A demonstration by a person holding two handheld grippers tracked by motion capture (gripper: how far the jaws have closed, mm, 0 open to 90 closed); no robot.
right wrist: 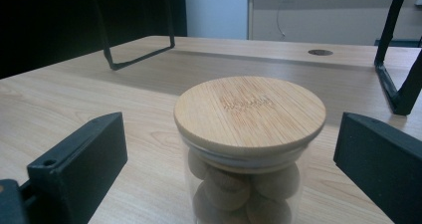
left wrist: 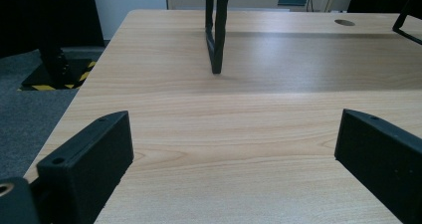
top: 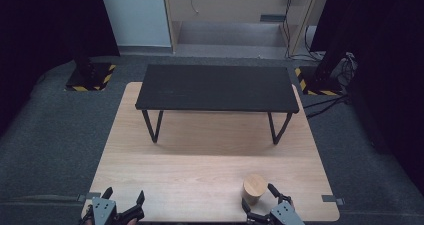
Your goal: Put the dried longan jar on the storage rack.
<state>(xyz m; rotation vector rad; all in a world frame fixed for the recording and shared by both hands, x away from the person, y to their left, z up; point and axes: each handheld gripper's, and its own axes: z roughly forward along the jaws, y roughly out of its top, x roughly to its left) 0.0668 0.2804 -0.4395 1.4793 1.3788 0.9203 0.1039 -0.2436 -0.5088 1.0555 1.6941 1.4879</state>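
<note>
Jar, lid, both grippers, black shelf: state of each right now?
Glass jar: upright on the wooden table, holds round brown balls.
Bamboo lid: on, closed.
Right gripper: open, jaws on either side of the jar, not touching.
Left gripper: open, nothing between the jaws.
Black shelf: standing on its legs, top bare.

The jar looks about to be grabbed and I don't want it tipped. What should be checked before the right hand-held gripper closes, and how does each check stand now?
1. Jar upright on the table: ok.
2. Lid seated flat: ok.
3. Right hand-held gripper open, jar between its jaws: ok.
4. Jaws apart from the glass on both sides: ok.
5. Left hand-held gripper open and off to the side of the jar: ok.
6. Jaws low enough to grip the glass below the lid: cannot tell.
</note>
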